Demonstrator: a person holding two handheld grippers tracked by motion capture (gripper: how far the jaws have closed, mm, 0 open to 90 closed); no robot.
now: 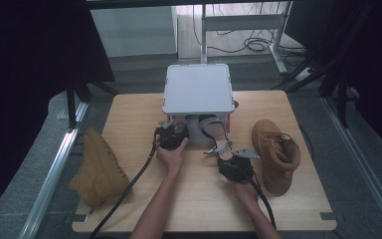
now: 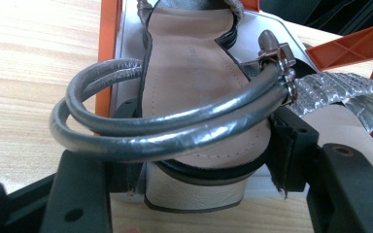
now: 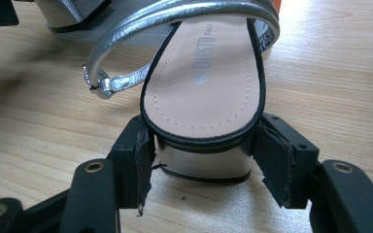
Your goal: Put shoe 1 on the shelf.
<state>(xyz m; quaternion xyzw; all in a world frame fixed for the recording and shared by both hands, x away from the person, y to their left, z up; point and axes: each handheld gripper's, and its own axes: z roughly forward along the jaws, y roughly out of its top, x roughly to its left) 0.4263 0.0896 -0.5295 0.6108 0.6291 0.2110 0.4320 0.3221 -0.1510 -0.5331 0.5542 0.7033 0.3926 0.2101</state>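
Two silver sandals are being handled at the open front of a grey box [image 1: 197, 89] with orange sides, at the 12 o'clock side of the table [image 1: 129, 209]. The left gripper [image 1: 171, 130] has its jaws clamped on the heel of the left sandal [image 2: 194, 92], whose front part already lies inside the box; its ankle strap [image 2: 165, 128] loops loose over the heel. The right gripper [image 1: 229, 160] has its jaws closed on the heel of the right sandal [image 1: 218, 134], which lies on the table with its toe pointing to 11 o'clock, toward the box. A brown boot [image 1: 276, 154] stands at 3 o'clock of it, and another boot [image 1: 97, 169] at 9 o'clock, over the table edge. To do this step well, I think each sandal should be pushed straight in, heel held level, so the strap does not catch on the orange side, and the two should end side by side without touching.
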